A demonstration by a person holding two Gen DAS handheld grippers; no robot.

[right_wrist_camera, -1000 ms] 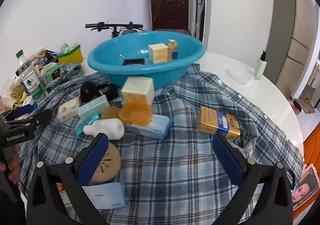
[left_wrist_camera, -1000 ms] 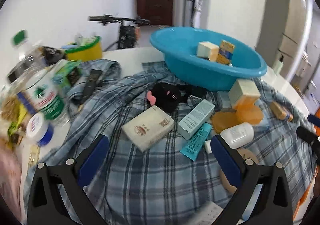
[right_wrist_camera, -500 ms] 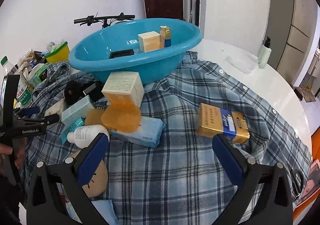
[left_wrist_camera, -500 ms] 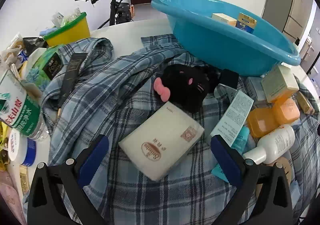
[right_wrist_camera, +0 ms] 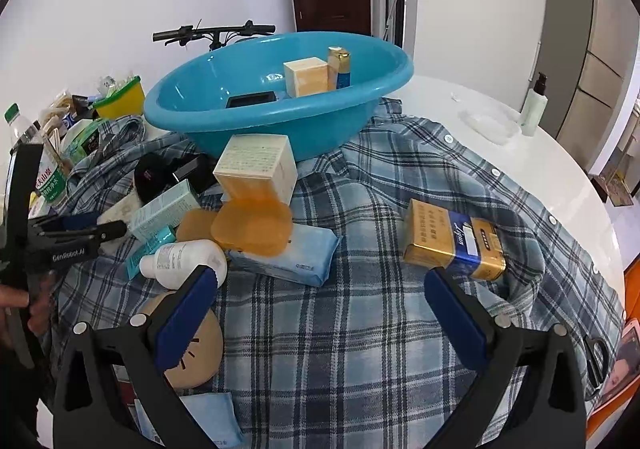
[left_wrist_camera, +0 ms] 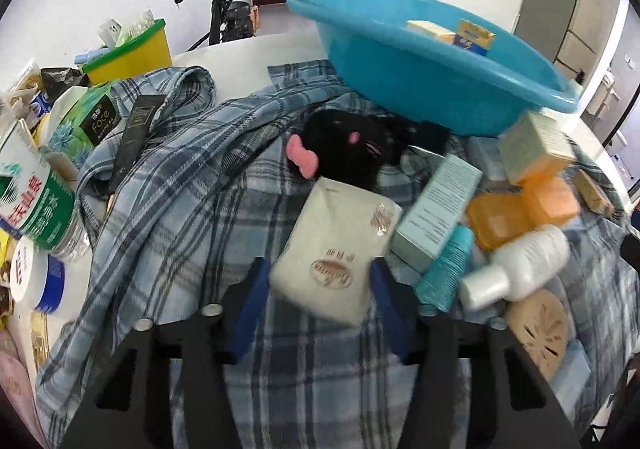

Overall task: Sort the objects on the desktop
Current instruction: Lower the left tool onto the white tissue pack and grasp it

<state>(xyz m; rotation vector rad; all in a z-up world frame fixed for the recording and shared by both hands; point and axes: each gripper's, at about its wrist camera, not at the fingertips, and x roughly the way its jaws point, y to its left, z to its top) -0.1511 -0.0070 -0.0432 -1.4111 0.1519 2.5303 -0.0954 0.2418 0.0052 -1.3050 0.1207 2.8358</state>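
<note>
Left gripper [left_wrist_camera: 320, 281] closing around cream box [left_wrist_camera: 338, 249], plush [left_wrist_camera: 352, 149] behind; right gripper [right_wrist_camera: 320, 297] open, empty.

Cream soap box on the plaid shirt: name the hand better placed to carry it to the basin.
Left. Its tool is closing with the soap box between its pads, while the right tool hangs open over bare shirt.

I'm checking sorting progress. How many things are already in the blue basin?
3 visible in the blue basin: a black box lying at its left, a cream box in the middle, and a gold-and-blue box standing beside it. The near wall may hide more.
</note>
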